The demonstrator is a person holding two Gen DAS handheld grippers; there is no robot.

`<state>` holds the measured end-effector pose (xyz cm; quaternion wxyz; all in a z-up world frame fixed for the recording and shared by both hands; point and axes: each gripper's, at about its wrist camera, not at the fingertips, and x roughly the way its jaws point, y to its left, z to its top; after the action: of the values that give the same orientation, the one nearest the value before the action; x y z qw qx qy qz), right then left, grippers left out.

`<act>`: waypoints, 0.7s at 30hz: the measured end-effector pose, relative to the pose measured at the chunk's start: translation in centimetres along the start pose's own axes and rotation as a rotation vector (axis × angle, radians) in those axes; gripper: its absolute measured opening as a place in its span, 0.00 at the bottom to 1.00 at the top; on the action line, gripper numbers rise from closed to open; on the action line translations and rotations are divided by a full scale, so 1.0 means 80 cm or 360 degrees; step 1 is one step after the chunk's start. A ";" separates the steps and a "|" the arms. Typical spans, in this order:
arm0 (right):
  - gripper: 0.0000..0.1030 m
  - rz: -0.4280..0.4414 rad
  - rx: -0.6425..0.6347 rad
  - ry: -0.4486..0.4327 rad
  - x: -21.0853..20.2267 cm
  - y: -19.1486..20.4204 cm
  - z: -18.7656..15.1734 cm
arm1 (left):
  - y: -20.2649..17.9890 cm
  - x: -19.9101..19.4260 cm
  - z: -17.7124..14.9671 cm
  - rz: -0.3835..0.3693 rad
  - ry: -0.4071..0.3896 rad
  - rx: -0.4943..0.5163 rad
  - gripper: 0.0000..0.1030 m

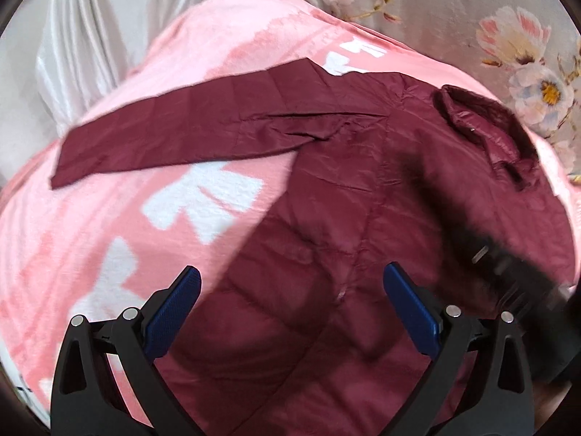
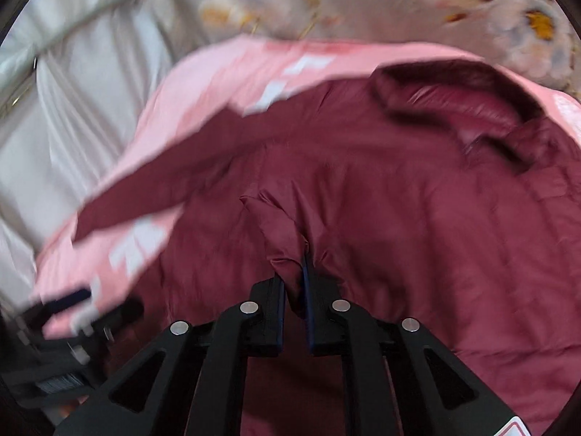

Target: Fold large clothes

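Pink blanket spread on bed, maroon jacket flat on it, one sleeve stretched out. Right gripper jaws clenched on bunched jacket cloth. Left gripper jaws released, empty, above hem. Folding barely begun; sleeves, body unfolded.

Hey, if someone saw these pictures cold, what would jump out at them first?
A maroon puffer jacket spread flat over a pink blanket with white shapes, one sleeve stretched out to the left. The right gripper is shut on a pinched fold of the jacket, while the left gripper hovers open above the jacket's lower edge.
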<state>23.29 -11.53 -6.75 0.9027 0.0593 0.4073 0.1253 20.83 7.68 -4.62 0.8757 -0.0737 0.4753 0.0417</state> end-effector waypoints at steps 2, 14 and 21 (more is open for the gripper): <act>0.17 0.0022 0.0014 -0.0020 -0.012 0.000 -0.011 | -0.004 0.006 0.007 -0.0109 0.0040 -0.0043 0.95; 0.56 -0.0235 0.0807 -0.0441 -0.193 -0.193 -0.075 | -0.090 0.060 0.021 -0.0714 0.0388 -0.0253 0.95; 0.57 -0.0314 0.1093 -0.0456 -0.207 -0.291 -0.090 | -0.116 0.075 0.027 -0.0579 0.0322 -0.0140 0.30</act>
<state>11.51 -38.44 -4.42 0.8858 0.3355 0.2991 -0.1155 27.19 -1.06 -7.70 0.8126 -0.2003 0.5374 -0.1041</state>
